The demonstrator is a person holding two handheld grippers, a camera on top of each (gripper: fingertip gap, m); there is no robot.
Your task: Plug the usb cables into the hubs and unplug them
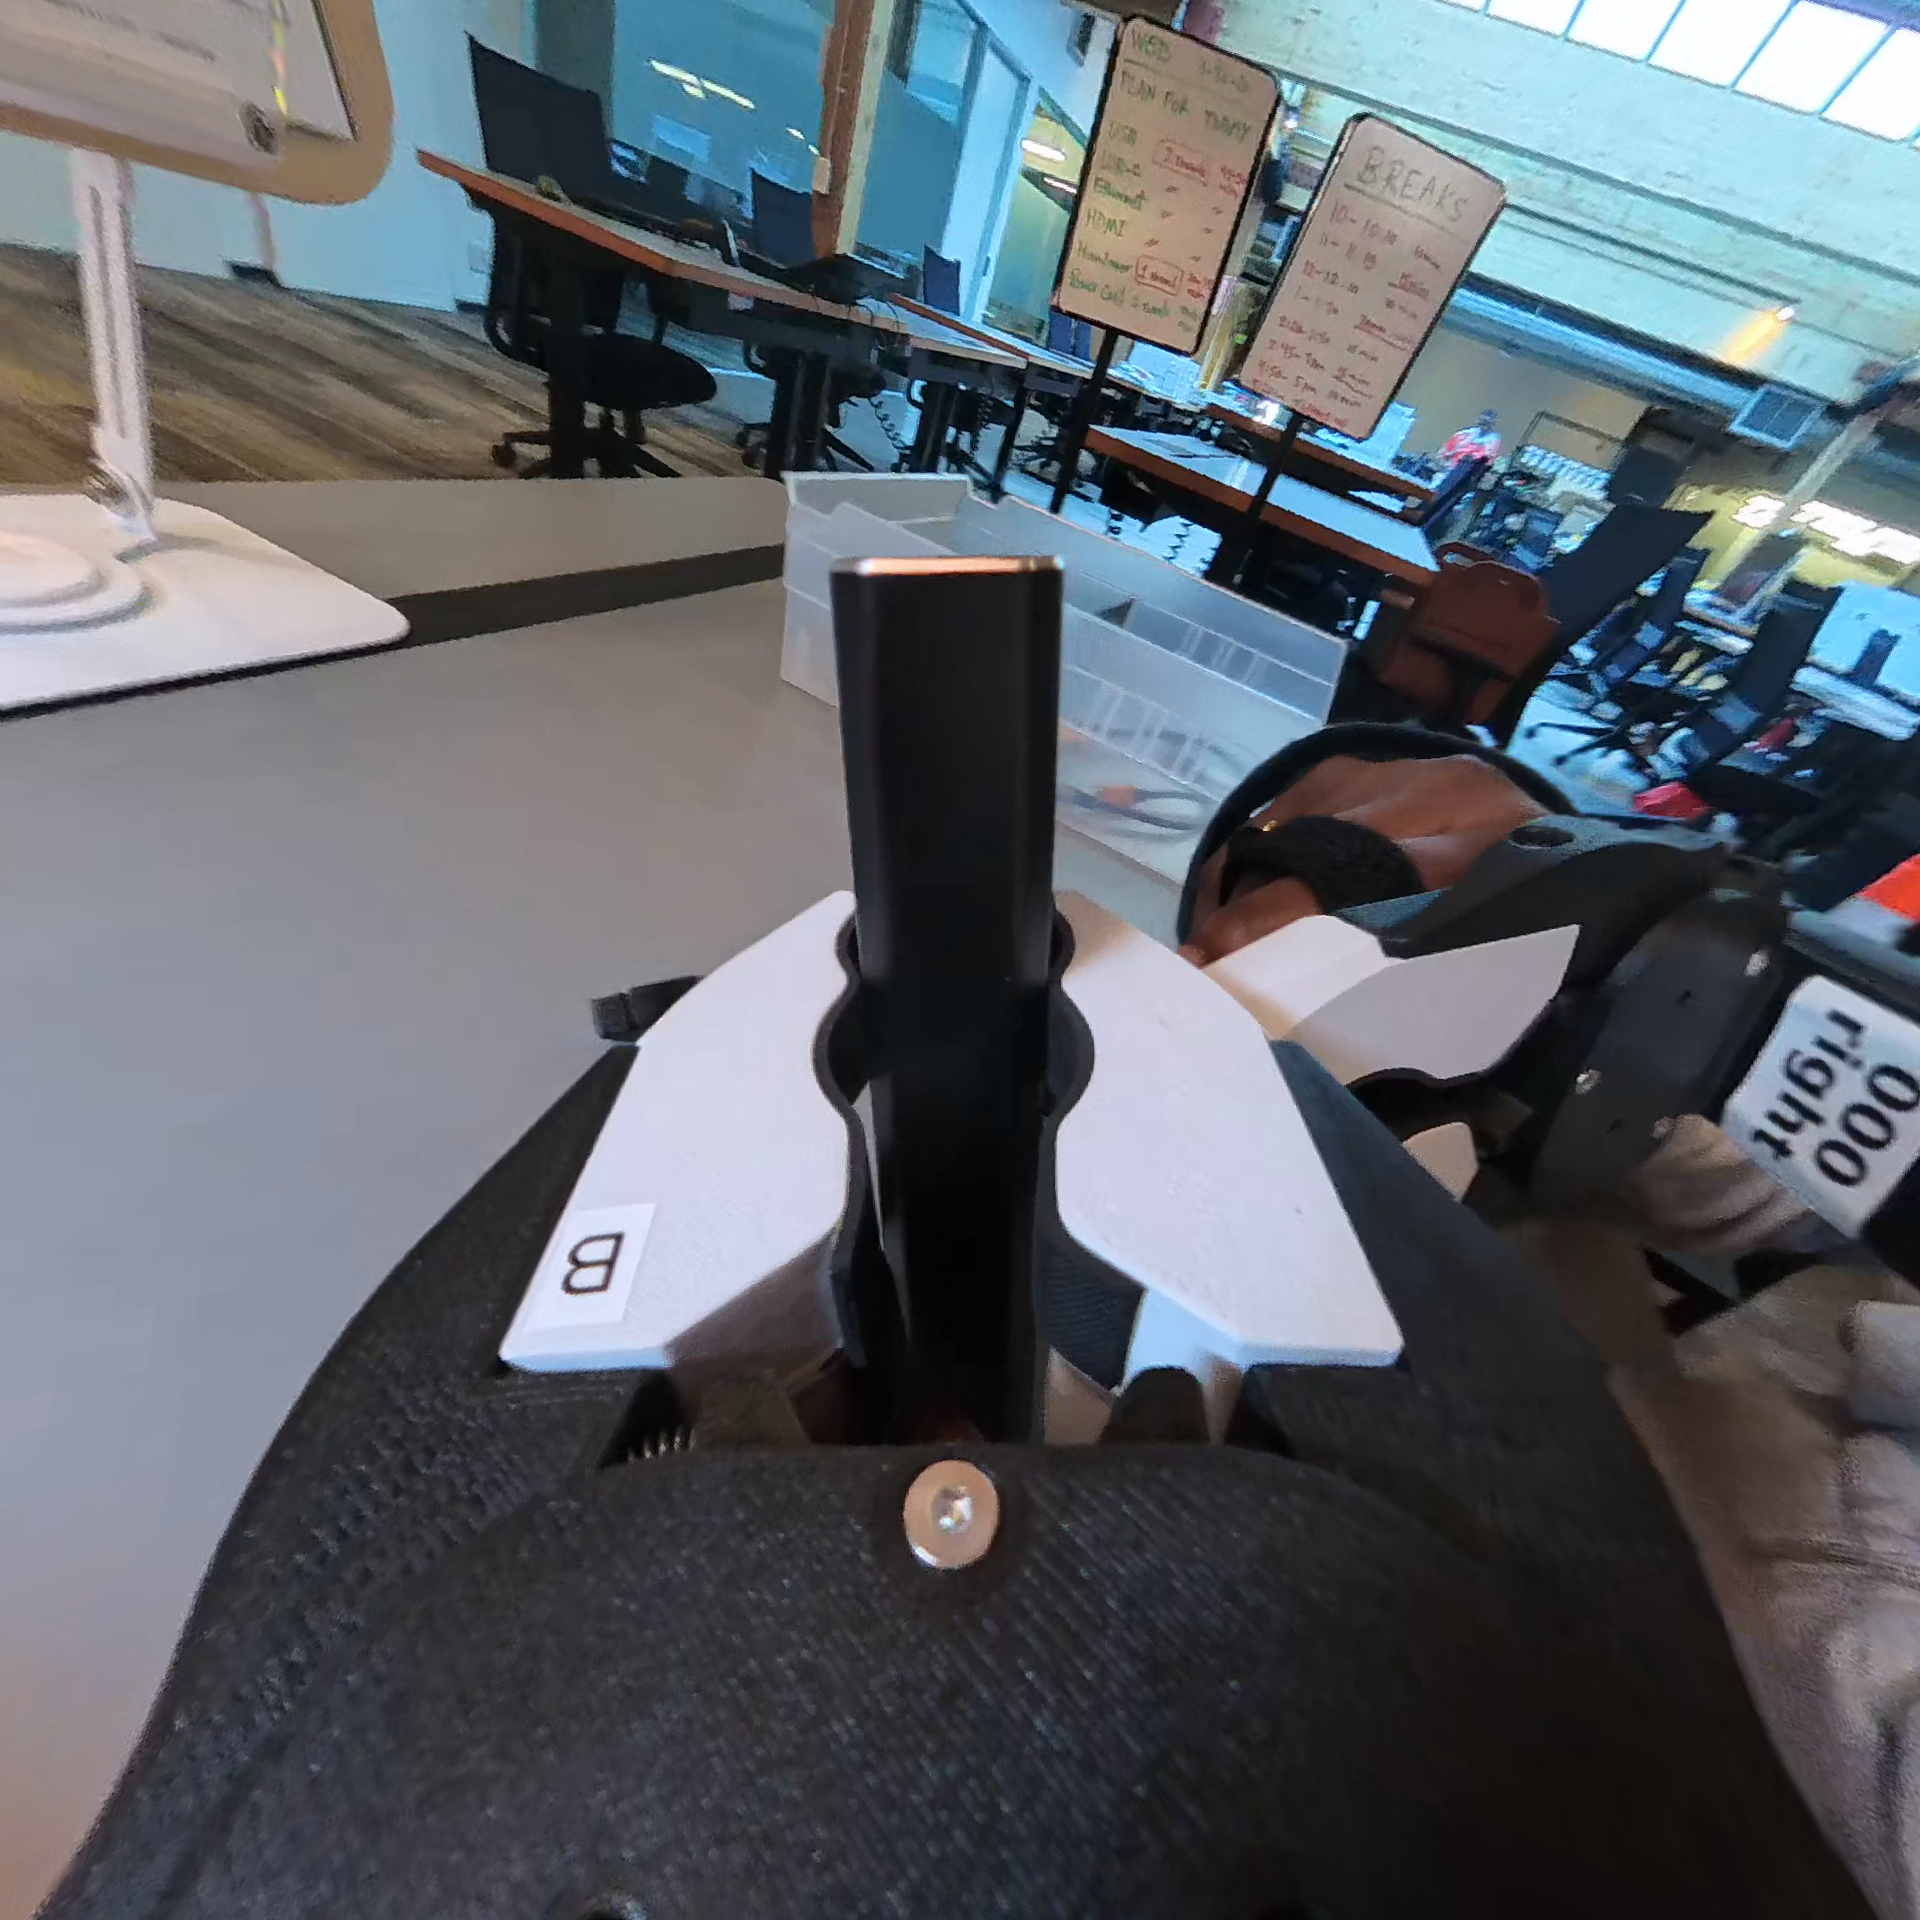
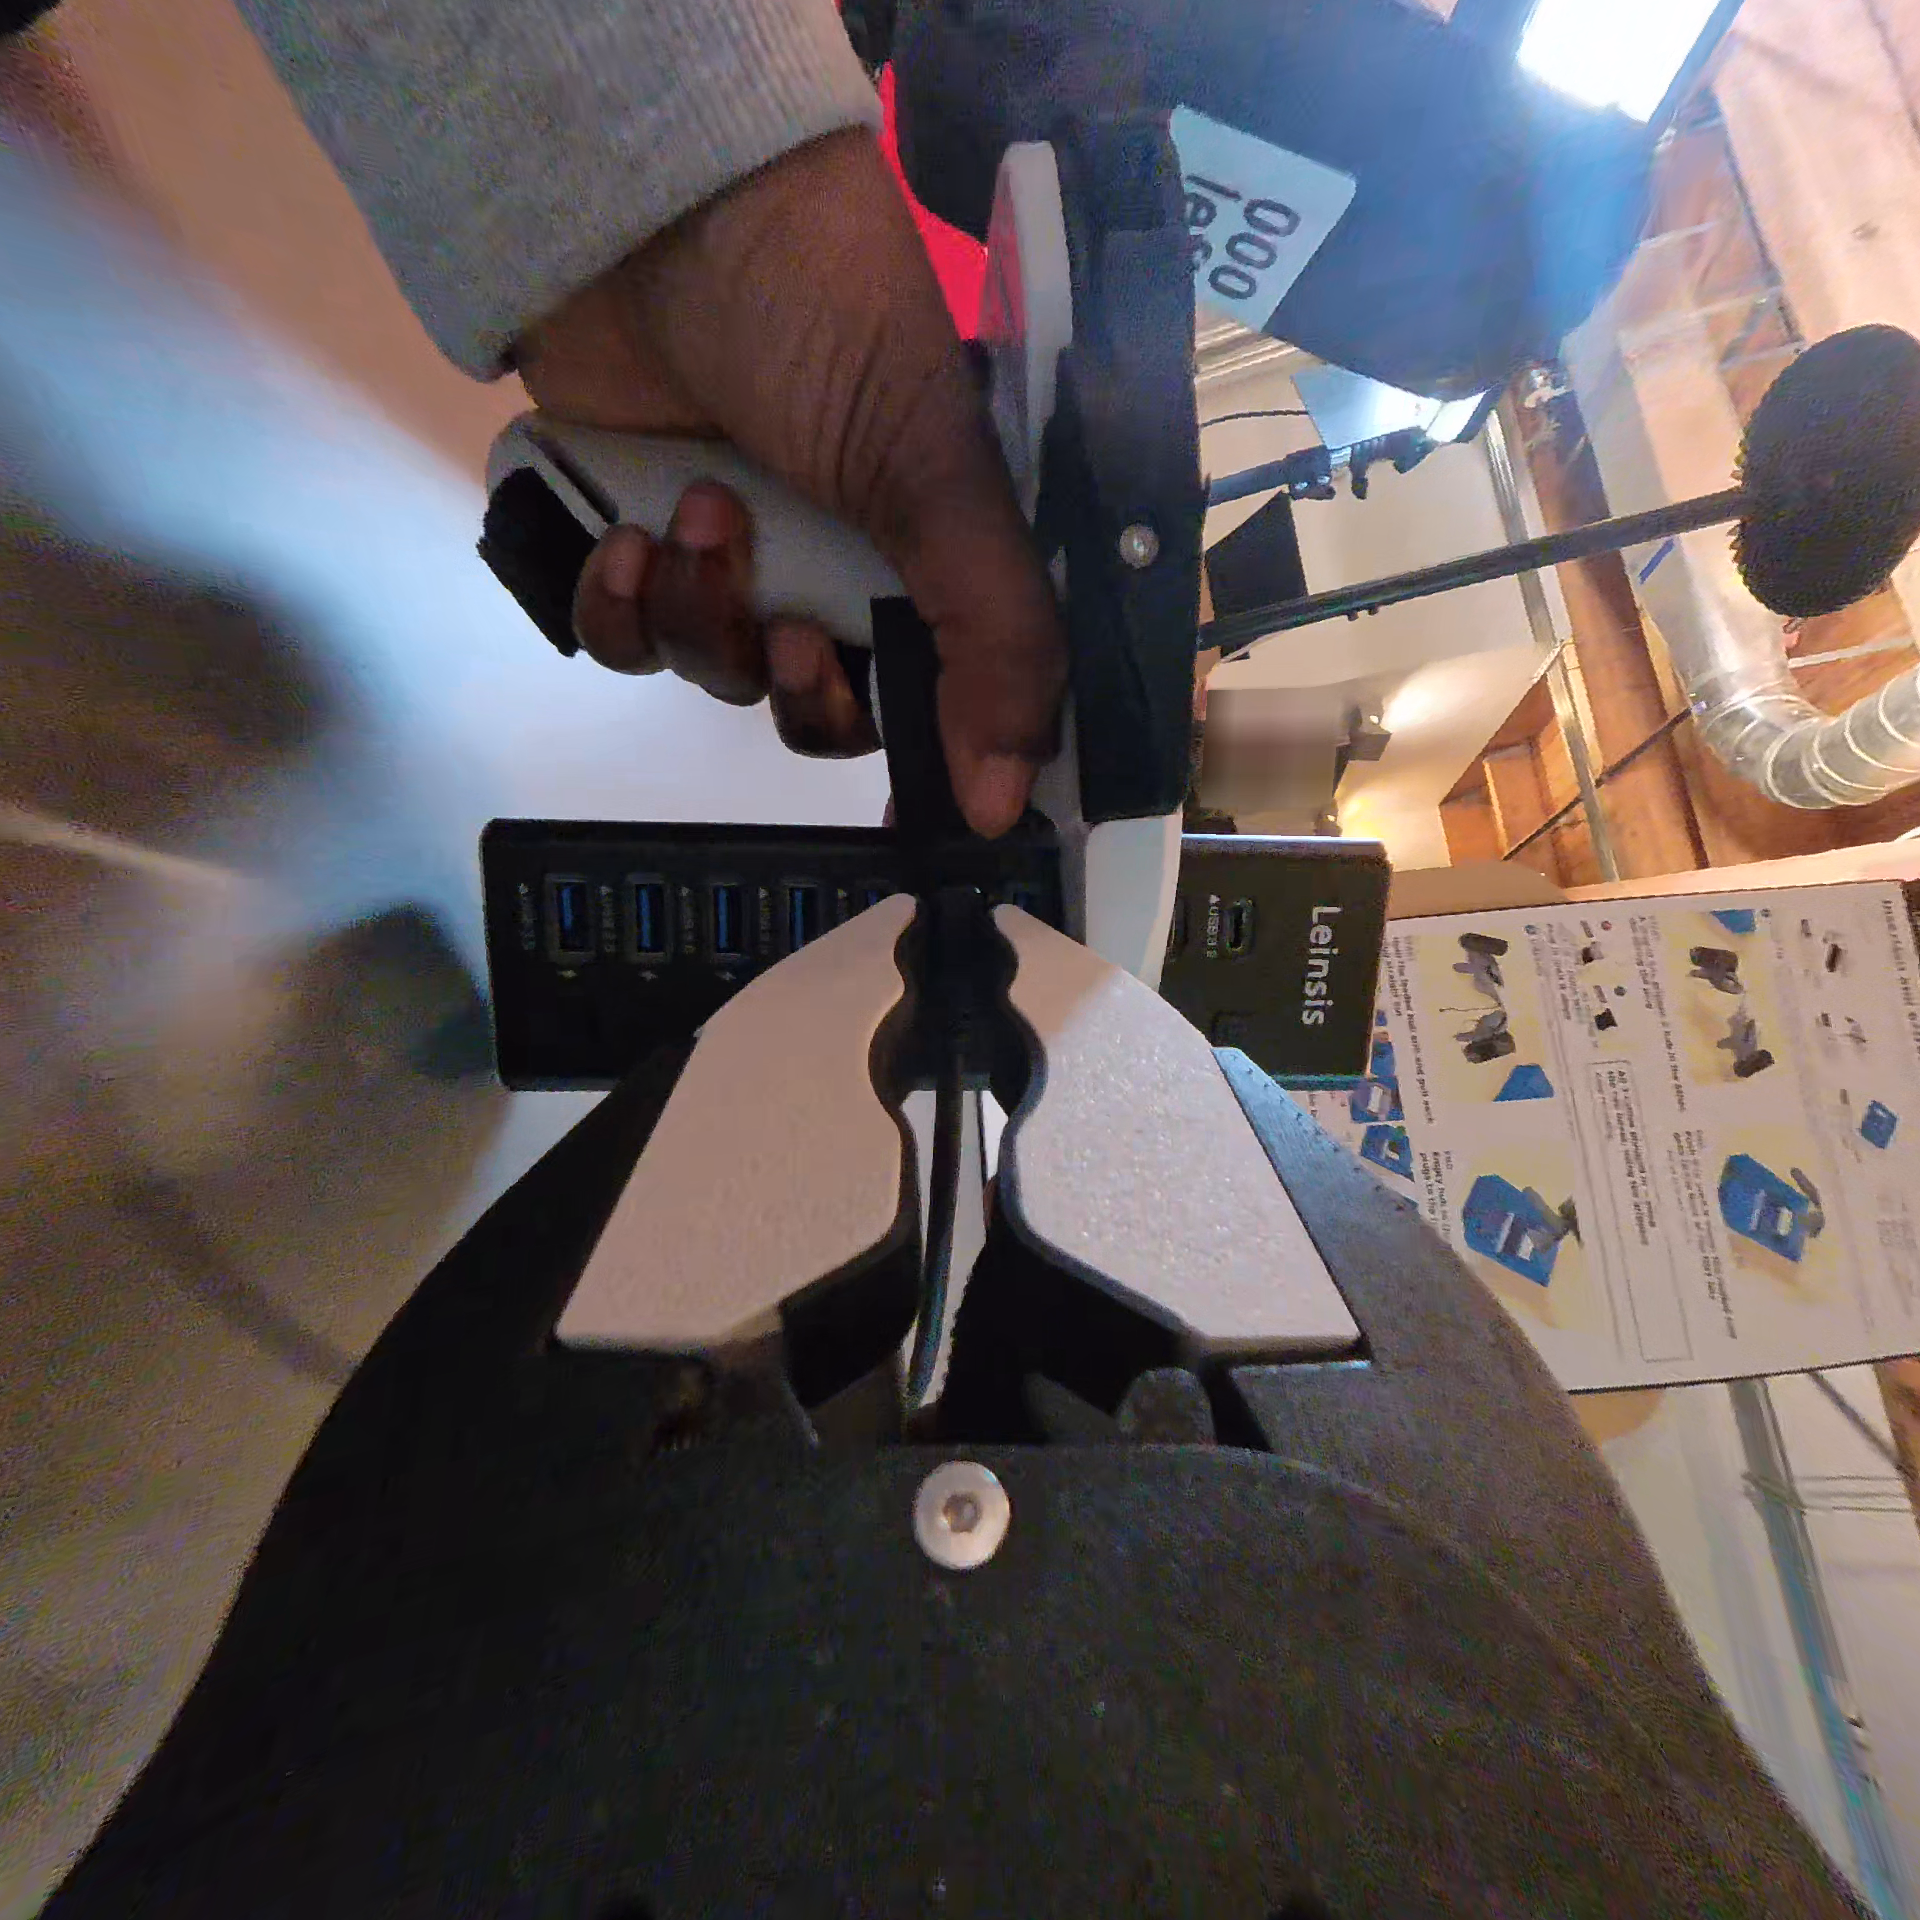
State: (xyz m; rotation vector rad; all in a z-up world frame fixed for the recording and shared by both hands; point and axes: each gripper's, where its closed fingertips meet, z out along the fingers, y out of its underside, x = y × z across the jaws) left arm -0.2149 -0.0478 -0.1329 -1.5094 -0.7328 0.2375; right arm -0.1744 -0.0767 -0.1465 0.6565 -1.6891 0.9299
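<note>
My left gripper is shut on a long black USB hub, which sticks out forward between the white fingers above a grey table. In the right wrist view the hub lies crosswise and shows a row of blue ports. A white finger of the left gripper clamps it. My right gripper is shut on a black USB plug whose cable runs back between the fingers. The plug tip meets the port row. I cannot tell how deep it sits.
A clear plastic bin stands on the table behind the hub. A white stand base sits at the far left. A printed instruction sheet hangs to the right of the hub. The person's hand holds the left gripper's handle.
</note>
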